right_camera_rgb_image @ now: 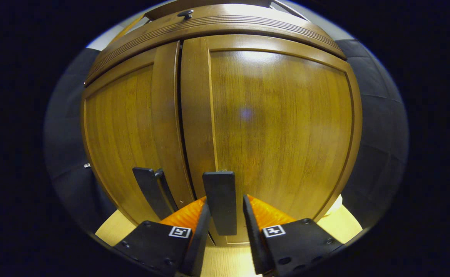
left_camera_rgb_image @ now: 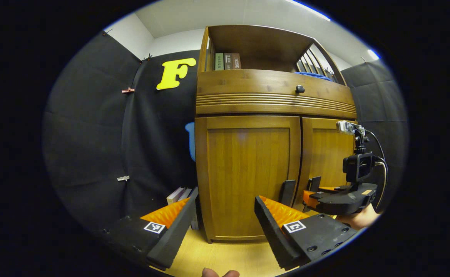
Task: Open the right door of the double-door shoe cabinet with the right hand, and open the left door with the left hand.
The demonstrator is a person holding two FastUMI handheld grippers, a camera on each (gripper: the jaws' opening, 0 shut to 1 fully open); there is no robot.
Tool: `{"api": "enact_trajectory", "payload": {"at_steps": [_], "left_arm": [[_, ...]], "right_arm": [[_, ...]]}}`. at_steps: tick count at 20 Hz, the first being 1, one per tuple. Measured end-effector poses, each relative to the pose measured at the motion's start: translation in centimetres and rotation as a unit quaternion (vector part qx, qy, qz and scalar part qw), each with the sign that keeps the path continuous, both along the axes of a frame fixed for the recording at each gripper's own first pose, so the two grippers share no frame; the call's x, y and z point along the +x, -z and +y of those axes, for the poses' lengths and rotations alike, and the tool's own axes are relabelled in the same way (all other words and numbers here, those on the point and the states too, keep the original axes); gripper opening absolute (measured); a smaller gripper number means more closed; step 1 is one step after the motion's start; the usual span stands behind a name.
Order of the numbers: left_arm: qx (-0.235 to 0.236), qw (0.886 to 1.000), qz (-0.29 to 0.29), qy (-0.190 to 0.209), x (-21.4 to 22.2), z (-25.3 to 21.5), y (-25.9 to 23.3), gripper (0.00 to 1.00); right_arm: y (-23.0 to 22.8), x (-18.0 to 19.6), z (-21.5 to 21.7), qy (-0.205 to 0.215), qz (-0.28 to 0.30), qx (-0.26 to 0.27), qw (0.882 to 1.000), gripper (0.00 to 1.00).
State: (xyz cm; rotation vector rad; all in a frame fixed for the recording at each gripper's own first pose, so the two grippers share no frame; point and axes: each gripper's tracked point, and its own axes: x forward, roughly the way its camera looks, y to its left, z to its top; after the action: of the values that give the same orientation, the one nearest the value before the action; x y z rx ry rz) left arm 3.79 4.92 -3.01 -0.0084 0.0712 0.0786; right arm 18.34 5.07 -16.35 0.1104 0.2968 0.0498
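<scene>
While the right gripper has its fingers around the right door's handle, the sides look nearly on it, though whether both press it I cannot tell. That handle sits low on the right door of the shoe cabinet, beside the left door's handle. Both doors lie flush. The left gripper stands wide open before the cabinet's left door, well apart from it. A drawer knob sits above the doors.
</scene>
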Motion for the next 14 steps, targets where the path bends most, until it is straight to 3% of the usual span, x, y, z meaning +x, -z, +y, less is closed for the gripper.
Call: {"api": "enact_trajectory", "payload": {"at_steps": [1,3,5,14], "left_arm": [[-0.001,1.000,0.001,-0.001,-0.1,0.0,0.2,0.94],[-0.003,1.000,0.001,-0.003,-0.2,0.2,0.2,0.95],[-0.004,1.000,0.002,-0.004,-0.3,0.1,0.3,0.95],[-0.004,1.000,0.000,-0.009,-1.9,0.1,0.2,0.95]], "right_arm": [[-0.2,-0.1,-0.1,0.001,-0.004,-0.009,1.000,0.43],[-0.2,-0.3,-0.1,-0.006,-0.010,-0.025,1.000,0.39],[-0.2,-0.6,-0.2,-0.011,-0.004,-0.028,1.000,0.27],[-1.0,-5.4,-1.5,-0.027,0.002,-0.012,1.000,0.26]]}}
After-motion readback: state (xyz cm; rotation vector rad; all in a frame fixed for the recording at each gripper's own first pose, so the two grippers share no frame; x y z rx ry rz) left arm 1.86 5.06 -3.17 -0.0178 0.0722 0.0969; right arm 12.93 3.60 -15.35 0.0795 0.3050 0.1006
